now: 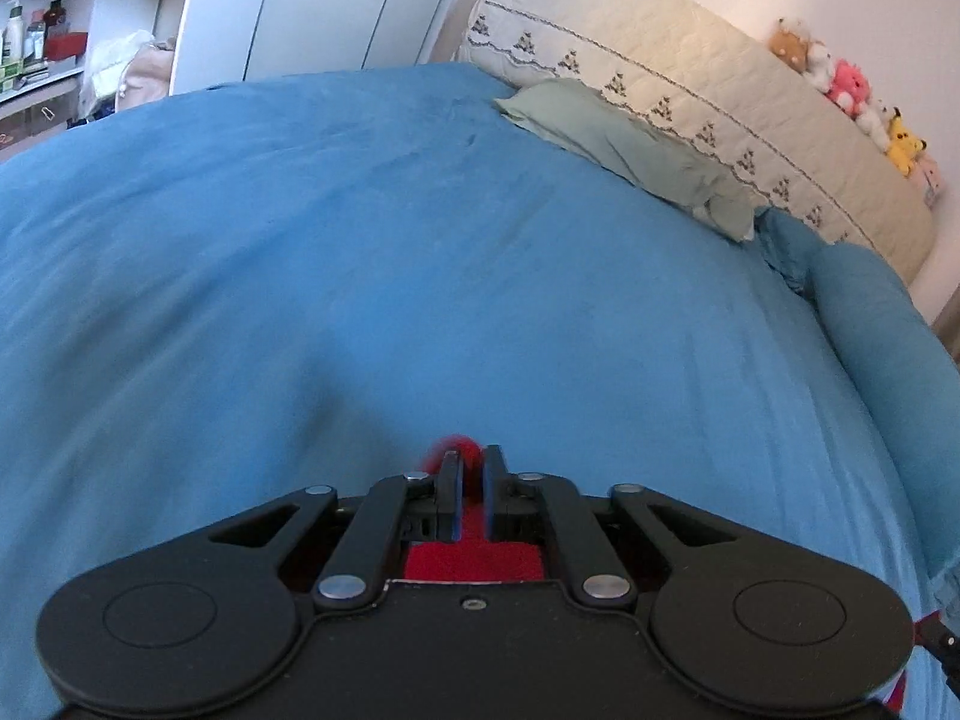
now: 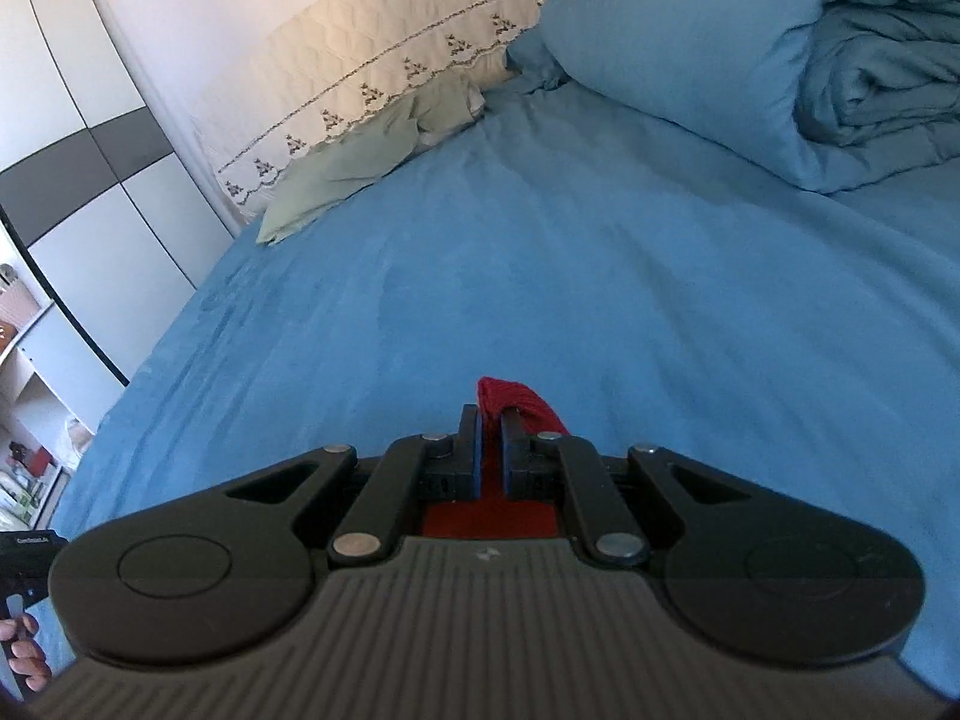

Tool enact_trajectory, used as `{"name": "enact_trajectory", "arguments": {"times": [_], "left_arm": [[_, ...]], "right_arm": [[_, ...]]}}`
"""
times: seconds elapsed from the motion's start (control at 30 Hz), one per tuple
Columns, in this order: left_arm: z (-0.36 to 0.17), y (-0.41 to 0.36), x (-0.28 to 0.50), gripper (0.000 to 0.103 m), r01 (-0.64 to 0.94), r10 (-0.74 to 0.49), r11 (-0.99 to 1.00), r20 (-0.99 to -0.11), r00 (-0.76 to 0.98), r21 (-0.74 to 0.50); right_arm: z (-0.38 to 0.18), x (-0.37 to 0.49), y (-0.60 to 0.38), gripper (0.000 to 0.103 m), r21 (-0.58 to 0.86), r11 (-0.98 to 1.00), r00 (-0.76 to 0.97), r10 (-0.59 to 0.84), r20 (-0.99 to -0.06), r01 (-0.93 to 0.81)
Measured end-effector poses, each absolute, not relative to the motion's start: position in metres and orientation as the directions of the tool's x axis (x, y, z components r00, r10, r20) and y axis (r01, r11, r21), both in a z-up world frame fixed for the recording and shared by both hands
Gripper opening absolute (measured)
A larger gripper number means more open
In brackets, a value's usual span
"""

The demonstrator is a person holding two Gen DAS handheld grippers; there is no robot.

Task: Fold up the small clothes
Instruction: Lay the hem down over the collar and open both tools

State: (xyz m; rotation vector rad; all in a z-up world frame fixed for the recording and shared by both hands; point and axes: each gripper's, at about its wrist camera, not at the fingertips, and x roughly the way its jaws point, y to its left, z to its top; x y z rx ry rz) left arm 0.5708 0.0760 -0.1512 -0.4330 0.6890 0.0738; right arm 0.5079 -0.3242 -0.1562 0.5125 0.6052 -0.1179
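A small red cloth is pinched between the jaws of my left gripper; a blurred red edge sticks out past the fingertips and the rest hangs below, hidden by the gripper body. My right gripper is also shut on the red cloth, with a folded red corner poking out over its right finger. Both grippers are held above the blue bedsheet, which also shows in the right wrist view.
A pale green pillowcase lies by the cream quilted headboard with plush toys on top. A blue pillow and folded blue duvet lie at the right. Wardrobes and shelves stand beside the bed.
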Motion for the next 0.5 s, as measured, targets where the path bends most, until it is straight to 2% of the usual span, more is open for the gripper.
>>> {"name": "enact_trajectory", "arguments": {"times": [0.03,0.07,0.1,0.13,0.2,0.33,0.43,0.5], "left_arm": [[-0.150,0.081,0.569,0.037,-0.219,-0.069,0.901,-0.621,0.781,-0.376],[-0.147,0.082,0.564,0.070,-0.221,-0.073,0.892,-0.609,0.789,-0.394],[-0.142,0.089,0.556,0.087,-0.210,-0.083,0.884,-0.582,0.809,-0.418],[-0.137,0.093,0.545,0.090,-0.188,-0.087,0.885,-0.548,0.832,-0.425],[-0.128,0.093,0.529,0.092,-0.138,-0.098,0.910,-0.525,0.846,-0.392],[-0.132,0.081,0.476,0.099,0.004,-0.178,0.953,-0.550,0.816,-0.302],[-0.157,0.067,0.443,0.100,0.064,-0.192,0.972,-0.614,0.766,-0.225],[-0.178,0.066,0.431,0.100,0.036,-0.180,0.974,-0.666,0.724,-0.224]], "right_arm": [[-0.158,0.511,-0.324,0.047,0.399,0.878,0.813,0.020,-0.583,0.264],[-0.157,0.512,-0.321,0.081,0.357,0.892,0.803,-0.012,-0.596,0.278],[-0.155,0.508,-0.317,0.094,0.311,0.907,0.802,-0.046,-0.596,0.283],[-0.150,0.500,-0.312,0.103,0.271,0.922,0.816,-0.077,-0.574,0.277],[-0.140,0.481,-0.303,0.103,0.229,0.950,0.855,-0.065,-0.515,0.211],[-0.136,0.430,-0.280,0.103,0.182,0.980,0.874,0.024,-0.485,0.074],[-0.153,0.401,-0.259,0.103,0.185,0.982,0.844,0.084,-0.530,0.019],[-0.173,0.392,-0.248,0.103,0.167,0.985,0.804,0.075,-0.590,0.031]]}}
